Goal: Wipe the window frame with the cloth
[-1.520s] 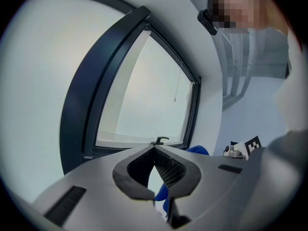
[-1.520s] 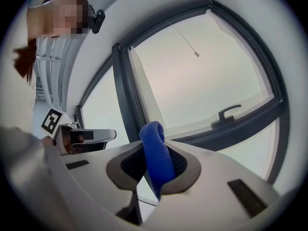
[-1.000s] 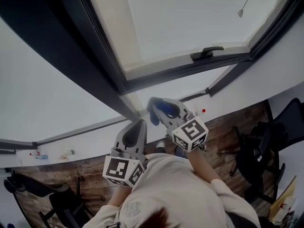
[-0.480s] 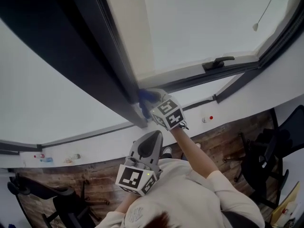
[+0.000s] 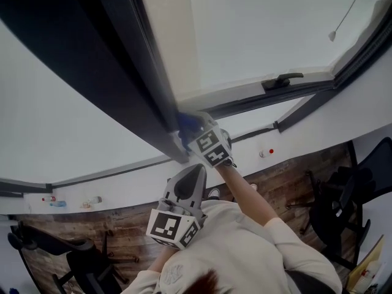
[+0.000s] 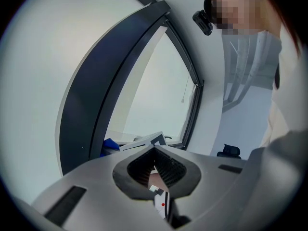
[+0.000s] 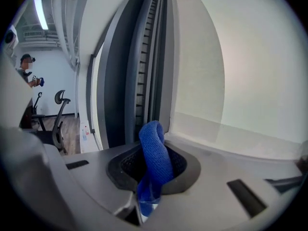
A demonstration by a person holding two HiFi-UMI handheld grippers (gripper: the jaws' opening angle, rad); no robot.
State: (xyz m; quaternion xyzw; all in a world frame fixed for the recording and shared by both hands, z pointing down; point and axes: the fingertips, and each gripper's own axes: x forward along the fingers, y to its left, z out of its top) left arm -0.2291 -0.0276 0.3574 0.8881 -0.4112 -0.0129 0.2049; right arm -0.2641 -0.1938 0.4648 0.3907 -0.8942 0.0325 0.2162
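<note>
The window frame (image 5: 142,90) fills the upper part of the head view, its dark upright running down to a lower corner. The right gripper (image 5: 190,131) now sits against that upright, just above the corner. It has come up from below the frame within the last second. Its jaws are clamped on the blue cloth (image 5: 186,123), which touches the frame's inner edge. The left gripper (image 5: 196,171) hangs below the frame, jaws pressed together on nothing. Contact looks made, so wiping along the upright can probably begin.
</note>
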